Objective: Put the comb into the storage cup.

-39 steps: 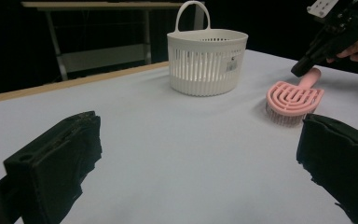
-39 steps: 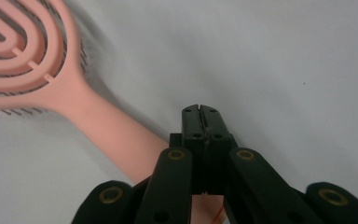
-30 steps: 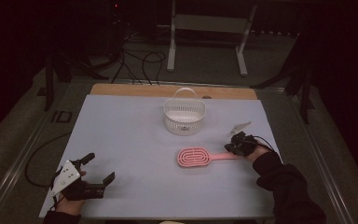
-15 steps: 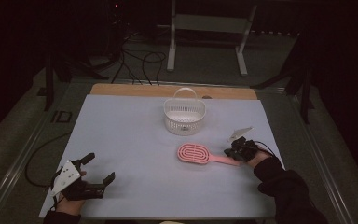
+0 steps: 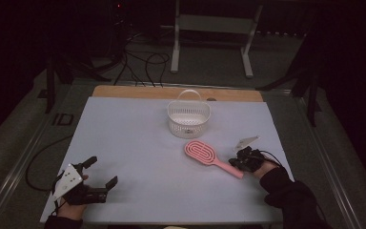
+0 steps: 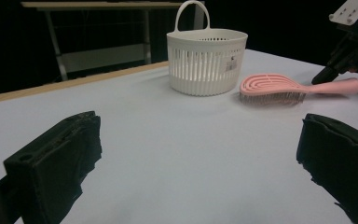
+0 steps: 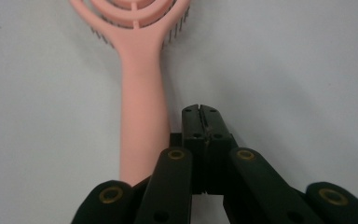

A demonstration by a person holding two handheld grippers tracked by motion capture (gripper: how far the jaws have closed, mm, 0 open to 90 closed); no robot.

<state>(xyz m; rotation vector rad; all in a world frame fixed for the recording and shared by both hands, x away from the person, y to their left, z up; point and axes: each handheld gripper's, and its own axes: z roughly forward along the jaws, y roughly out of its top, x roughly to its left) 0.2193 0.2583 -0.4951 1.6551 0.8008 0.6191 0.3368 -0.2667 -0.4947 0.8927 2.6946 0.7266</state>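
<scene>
On the white table [image 5: 124, 143], the pink brush [image 5: 201, 152] lies at about 5 o'clock from the basket [image 5: 188, 119], and the right gripper [image 5: 242, 162], pinched shut on nothing, sits beside its handle, maybe to nudge it, while the left gripper [image 5: 100, 174] waits wide open and empty

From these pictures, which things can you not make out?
- Brush: its head is cut off by the top edge of the right gripper view.
- Basket: its inside is hidden by its own wall in the left gripper view.
- Right gripper: too small and dark in the high view to tell whether it touches the brush.
</scene>
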